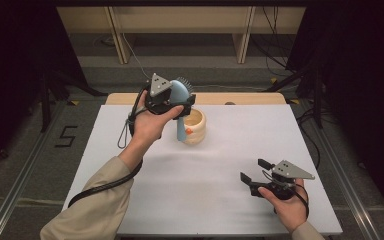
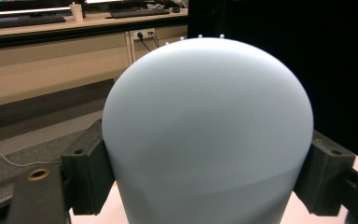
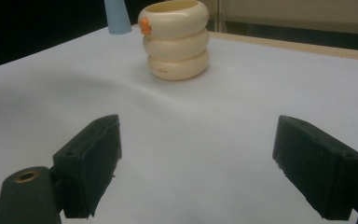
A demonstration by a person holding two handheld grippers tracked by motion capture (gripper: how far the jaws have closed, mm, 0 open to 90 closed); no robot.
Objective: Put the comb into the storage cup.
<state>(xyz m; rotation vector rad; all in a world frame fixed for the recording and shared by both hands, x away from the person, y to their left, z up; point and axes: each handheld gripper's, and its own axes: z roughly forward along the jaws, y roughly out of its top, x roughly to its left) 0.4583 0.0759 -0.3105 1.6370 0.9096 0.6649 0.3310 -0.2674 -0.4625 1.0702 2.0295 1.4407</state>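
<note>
My left gripper (image 1: 184,102) is shut on the head of a pale blue brush (image 1: 179,92), held above the back of the white table (image 1: 205,200). Bristles show at the top of the head, and the handle points down beside a cream ribbed cup (image 1: 197,127). In the left gripper view the brush's smooth back (image 2: 205,130) sits between both jaws of the left gripper (image 2: 207,147). My right gripper (image 1: 253,170) rests low at the front right, open with nothing between its jaws. The right gripper view has the right gripper (image 3: 200,154) facing the cup (image 3: 177,42), with the brush handle's tip (image 3: 116,18) left of it.
The cup carries a small orange mark (image 3: 144,25) near its rim. A wooden strip (image 1: 250,98) edges the table's far side, with shelving legs and cables on the floor beyond. Bare white table lies between the cup and my right gripper.
</note>
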